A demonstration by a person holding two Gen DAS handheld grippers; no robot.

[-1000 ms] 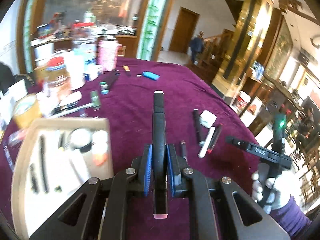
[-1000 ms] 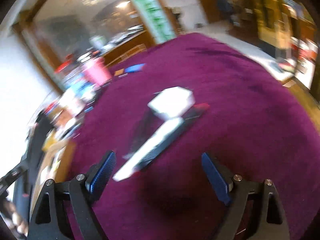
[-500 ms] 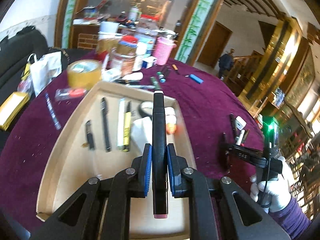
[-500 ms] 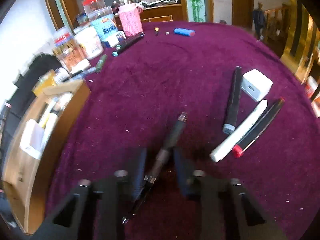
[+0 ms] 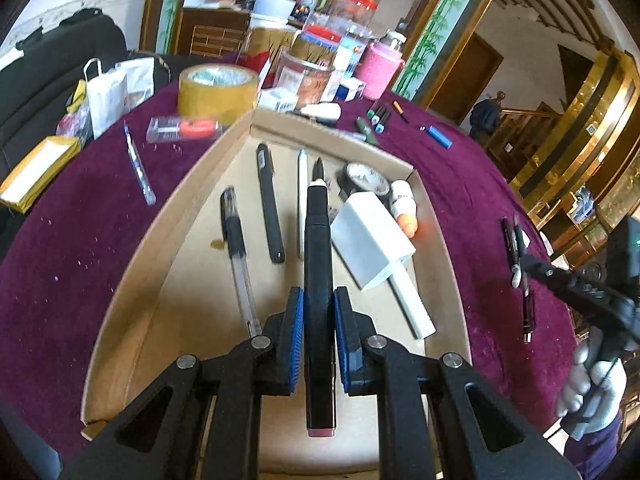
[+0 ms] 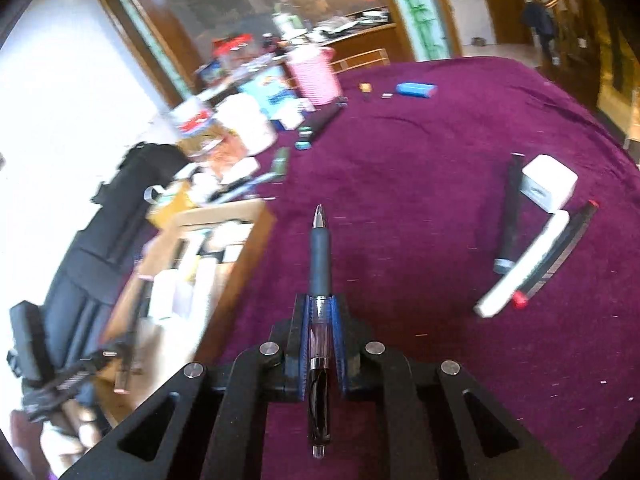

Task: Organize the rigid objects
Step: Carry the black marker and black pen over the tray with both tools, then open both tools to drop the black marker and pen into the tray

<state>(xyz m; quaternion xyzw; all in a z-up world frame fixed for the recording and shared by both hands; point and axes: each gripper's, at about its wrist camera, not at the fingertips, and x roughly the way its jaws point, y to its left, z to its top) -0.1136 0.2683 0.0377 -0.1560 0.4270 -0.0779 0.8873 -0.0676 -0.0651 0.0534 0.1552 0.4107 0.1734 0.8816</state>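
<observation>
Black marker (image 5: 318,264) clamped in left gripper (image 5: 316,344), hanging over cardboard tray (image 5: 132,276), not yet set down. Tray already holds several pens, white charger block (image 5: 370,240), tape roll. Right gripper (image 6: 320,344) clenched on dark-grip pen (image 6: 320,264) above purple cloth (image 6: 420,184). Left on cloth: markers, white adapter (image 6: 550,182).

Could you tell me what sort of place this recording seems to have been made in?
Probably a large room in a home, or perhaps a hall. A round table under a purple cloth is cluttered with jars and a tape roll, beside wooden doors and a staircase.
</observation>
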